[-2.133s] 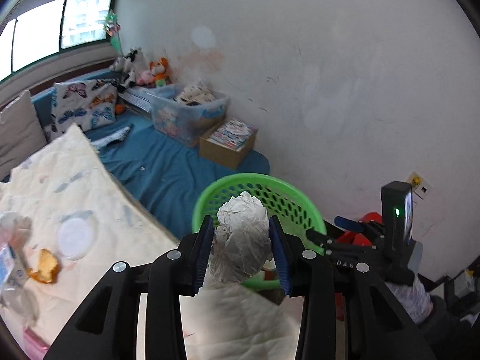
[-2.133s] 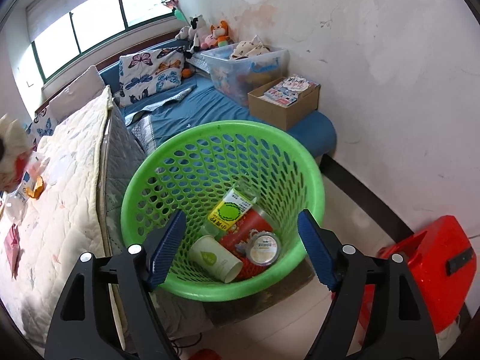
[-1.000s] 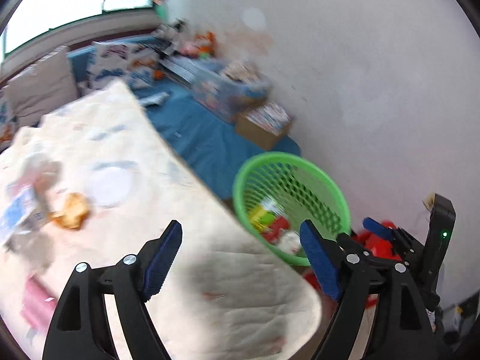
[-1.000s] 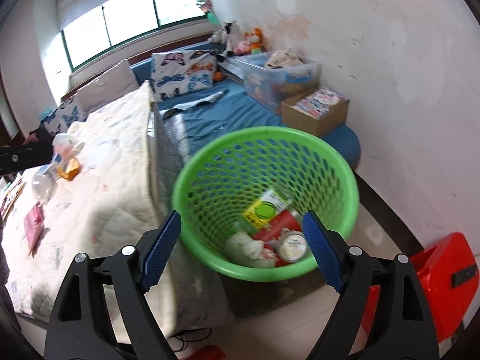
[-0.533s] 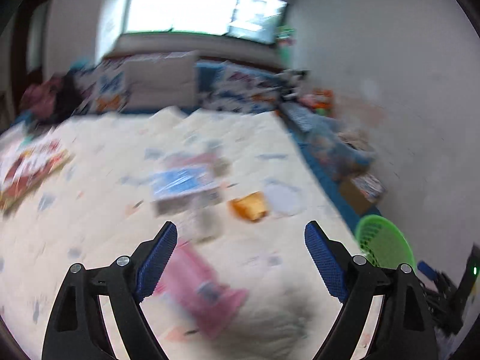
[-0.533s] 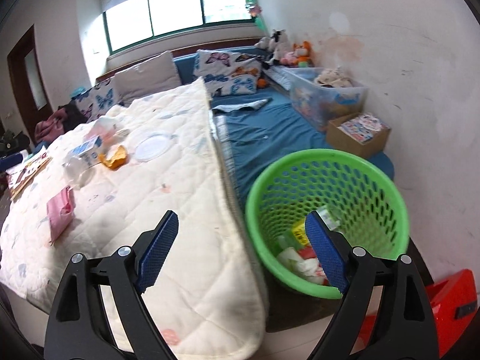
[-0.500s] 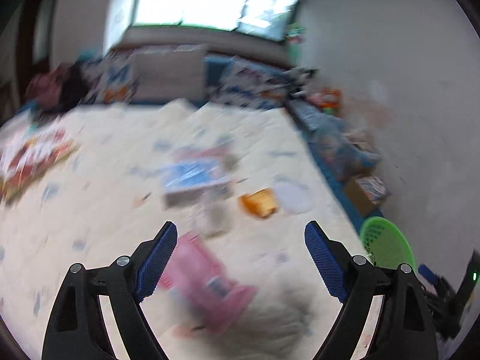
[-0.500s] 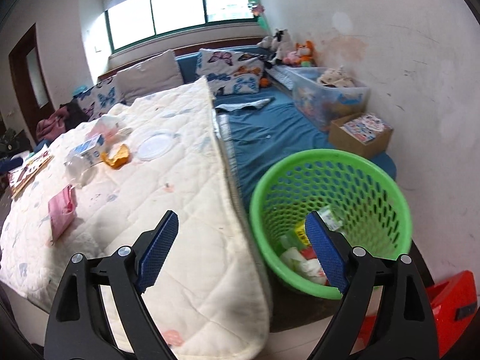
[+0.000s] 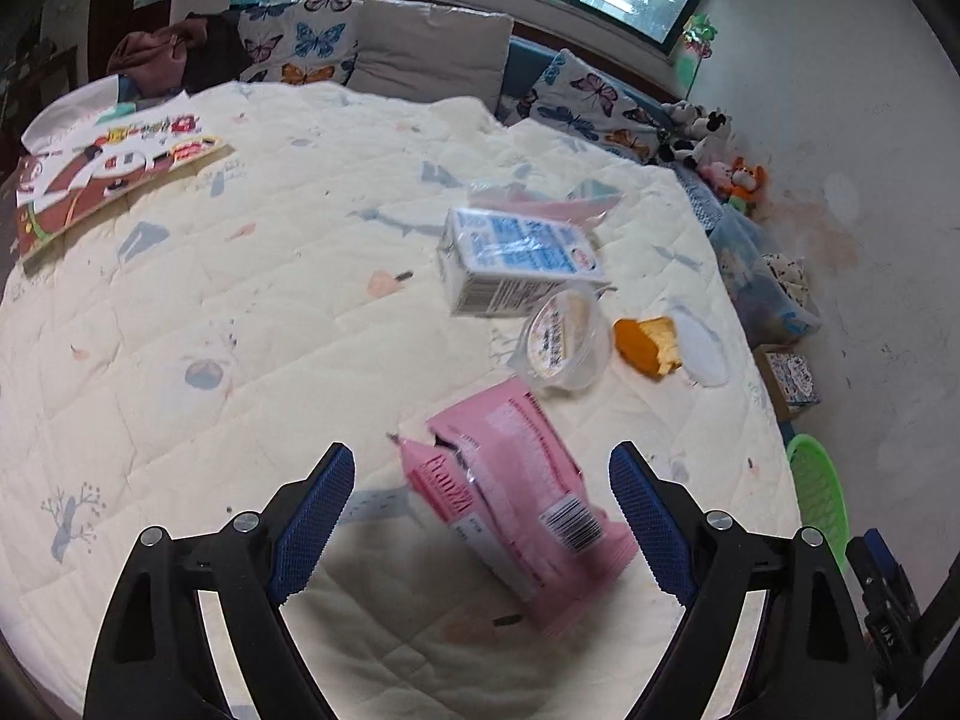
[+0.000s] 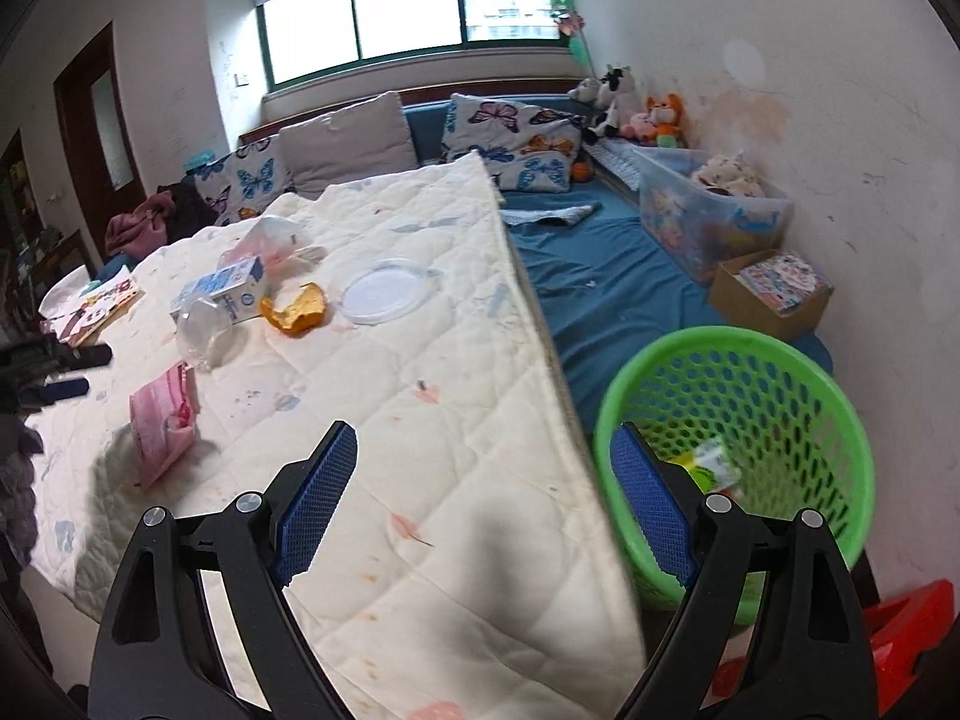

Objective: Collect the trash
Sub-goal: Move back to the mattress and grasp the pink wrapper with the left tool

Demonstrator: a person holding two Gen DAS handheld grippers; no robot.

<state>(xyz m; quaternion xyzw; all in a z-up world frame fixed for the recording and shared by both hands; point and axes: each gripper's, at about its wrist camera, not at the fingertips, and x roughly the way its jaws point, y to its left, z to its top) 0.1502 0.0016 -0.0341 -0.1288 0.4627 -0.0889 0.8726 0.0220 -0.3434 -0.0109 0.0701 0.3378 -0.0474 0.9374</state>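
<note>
Pink and torn, the wrapper [image 9: 516,510] lay on the quilt [image 9: 240,312] between my left gripper's [image 9: 483,516] spread, empty fingers, while my right gripper [image 10: 485,498], likewise wide apart and empty, hung over the quilt edge beside the green basket [image 10: 828,414] holding earlier trash.

left tool [image 9: 480,516] wide open, empty | above pink wrapper [image 9: 516,510] | on quilt [image 9: 240,330]

Before me a cream quilt [image 9: 240,324], butterfly pillows [image 10: 516,144] under my window [image 10: 408,6], soft toys [image 10: 654,114] (wall corner), clear storage bin [image 10: 714,216], picture book [image 9: 108,174] far left.
</note>
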